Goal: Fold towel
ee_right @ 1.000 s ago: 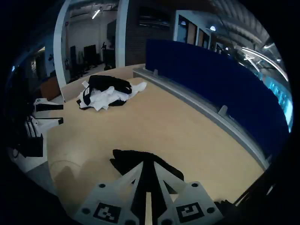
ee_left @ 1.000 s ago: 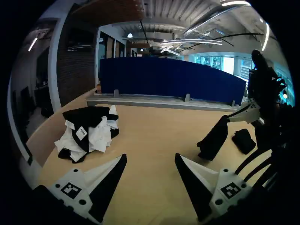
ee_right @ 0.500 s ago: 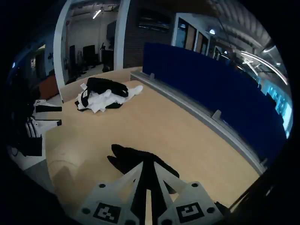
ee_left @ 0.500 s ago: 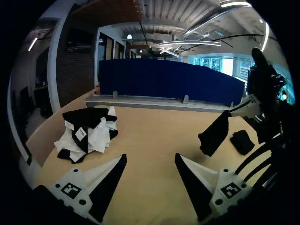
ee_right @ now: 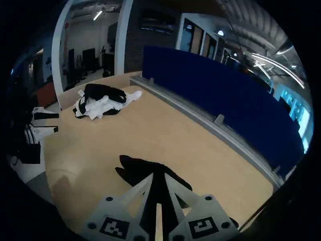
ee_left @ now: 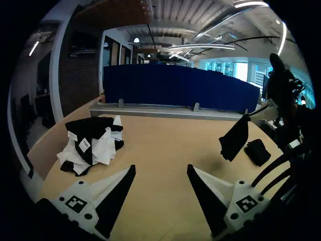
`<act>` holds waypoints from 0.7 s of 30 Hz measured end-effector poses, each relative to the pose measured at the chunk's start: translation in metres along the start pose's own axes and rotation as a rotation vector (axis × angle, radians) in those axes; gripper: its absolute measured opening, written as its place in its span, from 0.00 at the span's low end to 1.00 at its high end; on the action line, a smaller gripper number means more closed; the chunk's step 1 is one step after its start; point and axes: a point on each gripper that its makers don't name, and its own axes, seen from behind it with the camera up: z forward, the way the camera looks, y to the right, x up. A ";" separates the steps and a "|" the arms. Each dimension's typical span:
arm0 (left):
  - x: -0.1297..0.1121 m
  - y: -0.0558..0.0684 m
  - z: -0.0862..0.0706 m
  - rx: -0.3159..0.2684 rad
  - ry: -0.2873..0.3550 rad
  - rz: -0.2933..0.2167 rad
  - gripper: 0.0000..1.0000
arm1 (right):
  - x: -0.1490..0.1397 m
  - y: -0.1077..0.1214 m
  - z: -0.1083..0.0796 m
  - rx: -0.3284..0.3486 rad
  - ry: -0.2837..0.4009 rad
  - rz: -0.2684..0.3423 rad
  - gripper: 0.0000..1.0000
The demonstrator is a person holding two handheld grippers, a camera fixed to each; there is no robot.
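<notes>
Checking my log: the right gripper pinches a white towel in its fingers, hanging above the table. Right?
The towel is black, not white, as the right gripper view shows; the right gripper does pinch it in its fingers, hanging above the table.

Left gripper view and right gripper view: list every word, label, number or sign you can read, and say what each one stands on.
No text can be read in either view.
White tag on the pile of black and white towels: dark marks, too small to read.
Square markers on the left gripper and the right gripper: black-and-white patterns, no letters or numbers.
</notes>
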 end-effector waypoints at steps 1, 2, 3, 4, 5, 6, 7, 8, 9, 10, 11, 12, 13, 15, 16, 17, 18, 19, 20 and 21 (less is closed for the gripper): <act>0.000 0.000 0.000 0.000 0.000 0.001 0.95 | -0.001 0.004 -0.001 -0.005 0.001 0.003 0.04; 0.000 0.001 0.000 -0.001 0.000 0.001 0.95 | -0.001 0.007 -0.003 -0.010 0.001 0.005 0.04; 0.000 0.001 0.000 -0.001 -0.001 0.002 0.95 | -0.002 0.010 -0.004 -0.015 0.001 0.007 0.04; 0.000 0.001 0.000 -0.001 0.000 0.002 0.95 | -0.002 0.015 -0.006 -0.021 0.001 0.009 0.04; 0.000 0.001 0.000 -0.002 0.000 0.002 0.95 | -0.003 0.019 -0.008 -0.026 0.001 0.011 0.04; 0.001 0.002 0.000 -0.002 0.000 0.002 0.95 | -0.004 0.023 -0.009 -0.031 0.001 0.013 0.04; 0.001 0.002 0.000 -0.003 0.000 0.002 0.95 | -0.005 0.028 -0.011 -0.037 0.000 0.013 0.04; 0.001 0.002 0.000 -0.003 0.000 0.002 0.95 | -0.006 0.032 -0.013 -0.042 -0.001 0.014 0.04; 0.001 0.002 0.000 -0.003 0.000 0.002 0.95 | -0.007 0.037 -0.015 -0.048 -0.003 0.015 0.04; 0.001 0.002 0.000 -0.003 0.000 0.003 0.95 | -0.008 0.042 -0.017 -0.055 -0.005 0.015 0.04; 0.001 0.002 0.000 -0.003 -0.001 0.003 0.95 | -0.009 0.047 -0.018 -0.061 -0.006 0.015 0.04; 0.001 0.003 0.000 -0.004 -0.001 0.004 0.95 | -0.010 0.052 -0.020 -0.068 -0.008 0.015 0.04; 0.001 0.003 0.000 -0.004 -0.002 0.005 0.95 | -0.011 0.058 -0.022 -0.075 -0.010 0.015 0.04; 0.001 0.003 -0.001 -0.004 -0.002 0.006 0.95 | -0.012 0.069 -0.025 -0.089 -0.013 0.015 0.04; 0.000 0.004 0.000 -0.004 -0.003 0.007 0.95 | -0.013 0.075 -0.027 -0.097 -0.015 0.015 0.04; 0.000 0.004 0.000 -0.004 -0.003 0.008 0.95 | -0.013 0.081 -0.029 -0.104 -0.017 0.014 0.04; 0.000 0.004 0.000 -0.004 -0.004 0.008 0.95 | -0.014 0.087 -0.031 -0.111 -0.020 0.014 0.04; -0.001 0.004 0.000 -0.004 -0.004 0.009 0.95 | -0.014 0.093 -0.033 -0.120 -0.021 0.014 0.04; -0.001 0.004 0.000 -0.003 -0.005 0.009 0.95 | -0.015 0.099 -0.034 -0.127 -0.023 0.015 0.04; -0.001 0.004 0.000 -0.002 -0.006 0.009 0.95 | -0.016 0.104 -0.036 -0.134 -0.025 0.016 0.04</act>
